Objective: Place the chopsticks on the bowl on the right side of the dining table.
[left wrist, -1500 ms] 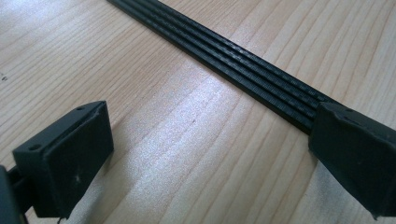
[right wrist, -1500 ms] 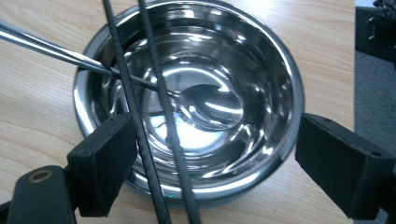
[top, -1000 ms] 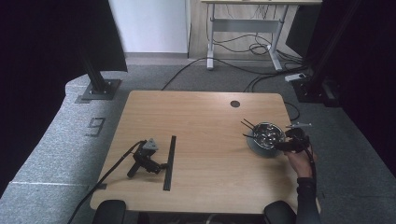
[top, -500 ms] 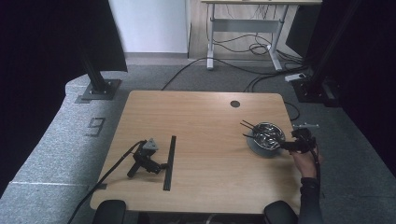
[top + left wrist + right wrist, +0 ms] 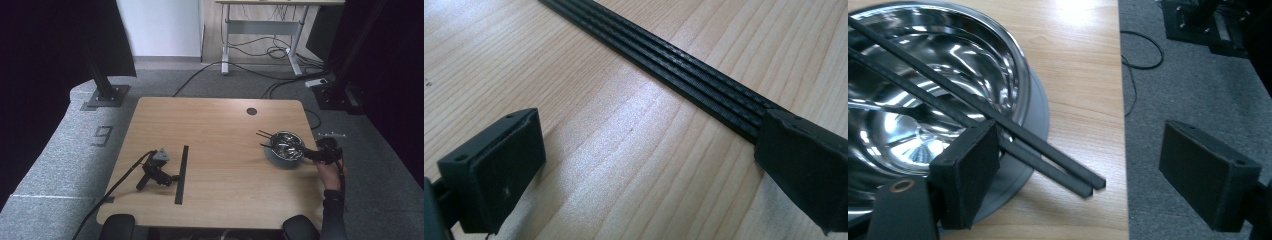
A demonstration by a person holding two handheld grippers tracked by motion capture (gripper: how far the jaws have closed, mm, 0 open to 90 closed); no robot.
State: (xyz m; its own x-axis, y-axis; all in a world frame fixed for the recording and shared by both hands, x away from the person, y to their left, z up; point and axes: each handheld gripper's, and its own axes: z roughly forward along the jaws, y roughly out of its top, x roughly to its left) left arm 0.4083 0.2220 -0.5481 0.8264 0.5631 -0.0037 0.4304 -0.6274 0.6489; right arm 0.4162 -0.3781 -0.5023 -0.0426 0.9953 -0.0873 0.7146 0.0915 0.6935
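A lab or office test room — grey carpet floor (image 5: pixel 60 150), a bare wooden tabletop (image 5: pixel 215 125) with a cable hole, black stands (image 5: pixel 102 82) bolted to floor plates at either side, loose cables (image 5: pixel 265 55) trailing under a height-adjustable desk (image 5: pixel 260 25) behind.

Shiny round steel bowl (image 5: pixel 287 144) sits on a flat grey round plate (image 5: pixel 280 160), near the right edge of the pale wooden table (image 5: pixel 215 125). Two long black chopsticks (image 5: pixel 973 107) lie across the bowl's rim, ends jutting out between the open jaws of the right gripper (image 5: pixel 320 154). Left gripper (image 5: pixel 156 170) lies on the table's left half, just beside a long black ribbed strip (image 5: pixel 181 173).
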